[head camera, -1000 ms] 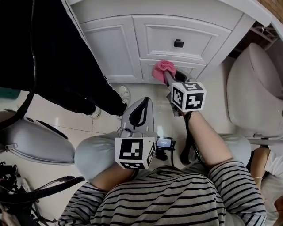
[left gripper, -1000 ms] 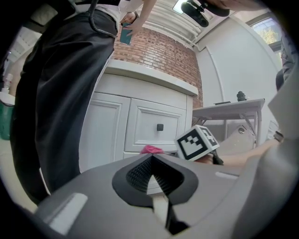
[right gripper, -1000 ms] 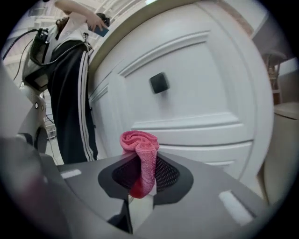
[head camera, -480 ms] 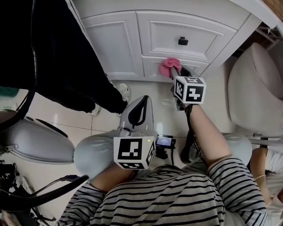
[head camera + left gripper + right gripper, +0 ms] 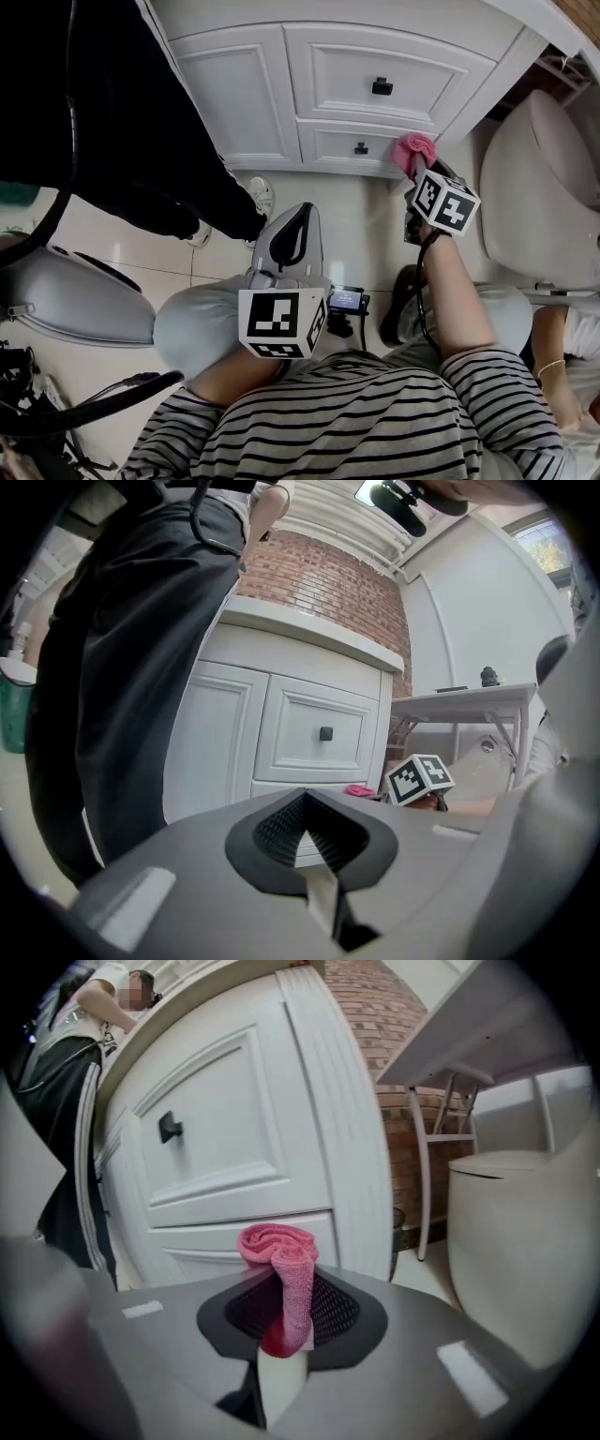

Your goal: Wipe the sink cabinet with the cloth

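Head view: the right gripper (image 5: 419,165) is held out to the lower right corner of the white sink cabinet (image 5: 244,94), with a pink cloth (image 5: 413,148) bunched at its tip beside the right end of the lower drawer (image 5: 337,145); whether the cloth touches the cabinet cannot be told. The left gripper (image 5: 301,219) is kept low over the lap, well apart from the cabinet, its tip pointed at the floor tiles (image 5: 366,234). A toilet (image 5: 539,187) is seen at right and a person in black (image 5: 94,112) at left. Left gripper view: the jaws are pressed together with nothing between them; the cabinet (image 5: 225,733) and a black drawer knob (image 5: 325,733) are seen ahead, and the cloth (image 5: 359,790) and the right gripper's marker cube (image 5: 419,778) low at right. Right gripper view: the jaws are clamped on the cloth (image 5: 281,1260), which is pinched as a strip and topped by a rolled bunch, just before the lower drawer (image 5: 244,1237) by the cabinet's corner post (image 5: 352,1119); the toilet (image 5: 525,1241) is at right.
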`<state>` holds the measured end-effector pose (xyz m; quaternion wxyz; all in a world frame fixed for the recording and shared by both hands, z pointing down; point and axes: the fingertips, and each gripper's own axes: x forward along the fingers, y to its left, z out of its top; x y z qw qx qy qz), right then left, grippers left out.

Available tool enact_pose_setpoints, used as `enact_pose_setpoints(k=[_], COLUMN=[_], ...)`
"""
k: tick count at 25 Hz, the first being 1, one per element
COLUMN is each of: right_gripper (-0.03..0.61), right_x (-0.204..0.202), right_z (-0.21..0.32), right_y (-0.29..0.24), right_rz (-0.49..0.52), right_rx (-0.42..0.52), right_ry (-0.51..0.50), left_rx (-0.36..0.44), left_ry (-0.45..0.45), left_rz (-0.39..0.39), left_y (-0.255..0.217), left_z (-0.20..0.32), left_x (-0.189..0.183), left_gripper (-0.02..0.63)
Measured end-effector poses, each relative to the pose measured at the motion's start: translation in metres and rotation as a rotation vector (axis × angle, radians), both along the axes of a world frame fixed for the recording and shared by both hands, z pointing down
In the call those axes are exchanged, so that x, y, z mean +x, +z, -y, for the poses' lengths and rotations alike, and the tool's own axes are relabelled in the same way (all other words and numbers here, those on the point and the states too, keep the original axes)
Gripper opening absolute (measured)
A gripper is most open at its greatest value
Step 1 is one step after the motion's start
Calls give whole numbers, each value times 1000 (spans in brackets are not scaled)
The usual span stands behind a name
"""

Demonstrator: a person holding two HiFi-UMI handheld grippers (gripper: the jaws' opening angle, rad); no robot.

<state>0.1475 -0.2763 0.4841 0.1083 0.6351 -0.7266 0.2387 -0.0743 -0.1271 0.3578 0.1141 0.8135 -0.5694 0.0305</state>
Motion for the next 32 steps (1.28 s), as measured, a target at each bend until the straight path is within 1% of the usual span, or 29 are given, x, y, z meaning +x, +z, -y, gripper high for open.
enact_pose_setpoints(k=[2, 5, 7, 9, 11, 15, 20, 24, 28, 30, 32], right_gripper=[78, 78, 78, 78, 78, 78, 78, 77, 77, 78, 77], right_x=[-46, -127, -171, -195, -200, -177, -130, -82, -27, -10, 8], right_z=[-3, -7, -5, 3, 13, 20, 7, 2, 17, 17, 10], right_y=[2, 15, 26, 39, 50, 62, 54, 55, 63, 63, 66], right_rz=[7, 3, -21, -42, -59, -79, -30, 7, -14, -22, -24], right_rx=[12, 4, -2, -11, -25, -48, -48, -60, -77, -79, -88], right_ry=[-114, -304, -394, -422, -410, -369, -291, -181, -69, -46, 7], left_rx=[-1, -9, -12, -14, -17, -25, -39, -44, -50, -52, -51], left_ry=[5, 6, 1, -6, -12, -10, 8, 24, 27, 18, 11], left_rz=[1, -2, -4, -4, -5, -5, -5, 5, 24, 30, 27], left_y=[0, 3, 3, 4, 5, 9, 13, 16, 20, 21, 19], left_z=[0, 1, 1, 1, 2, 4, 6, 7, 7, 7, 7], left_x=[2, 2, -1, -5, -8, -8, 2, 11, 15, 14, 12], left_gripper=[-5, -5, -5, -5, -5, -5, -5, -5, -5, -5, -5])
